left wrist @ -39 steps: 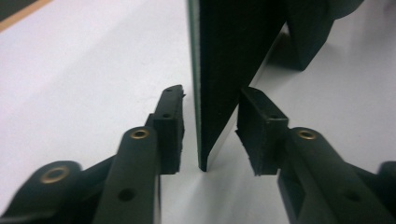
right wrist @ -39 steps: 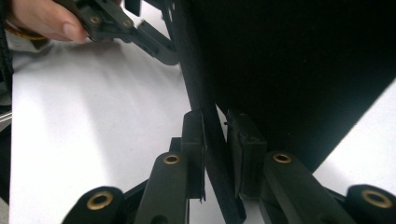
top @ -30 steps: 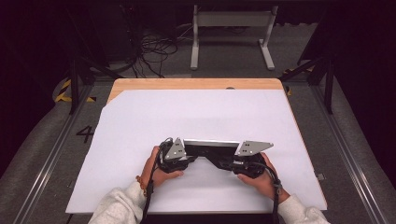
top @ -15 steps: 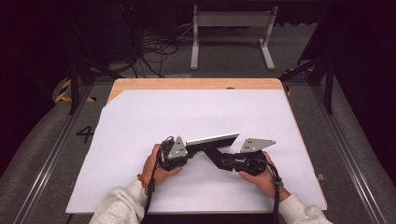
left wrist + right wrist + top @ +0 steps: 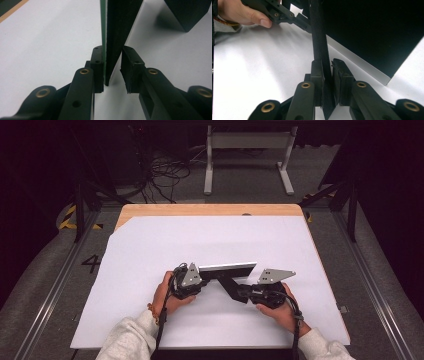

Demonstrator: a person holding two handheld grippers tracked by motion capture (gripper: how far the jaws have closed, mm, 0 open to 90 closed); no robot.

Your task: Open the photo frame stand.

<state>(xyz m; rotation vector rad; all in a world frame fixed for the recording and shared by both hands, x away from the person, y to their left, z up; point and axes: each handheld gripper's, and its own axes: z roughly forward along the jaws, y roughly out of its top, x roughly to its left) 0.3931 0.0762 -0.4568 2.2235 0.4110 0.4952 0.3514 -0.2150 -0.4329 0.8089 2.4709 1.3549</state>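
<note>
**Two claws working a folded black board at the bench's near edge**

We are looking down on a white-covered bench (image 5: 150,250) where a person's two hands are each holding a claw over a thin black board (image 5: 227,268) with a pale edge. The board is sitting toward six o'clock on the white sheet, slightly right of centre, with one panel standing on edge and a second dark panel (image 5: 232,287) angling down toward five o'clock.

The left claw (image 5: 196,281) is sitting at the board's nine o'clock end. In the left gripper view, its left pad is lying flat against the panel's green-edged face (image 5: 103,37), while the right pad (image 5: 131,67) is standing just clear of the black side; its jaws have just been opening a little, with the panel between them.

The right claw (image 5: 245,291) is coming in from the three o'clock side. In the right gripper view, its two pads (image 5: 317,75) are pressing together on the edge of a black panel (image 5: 319,40), clamped on it. Farther off at eleven o'clock in that view, we are seeing the left hand (image 5: 242,13) with its claw at the same board.
</note>
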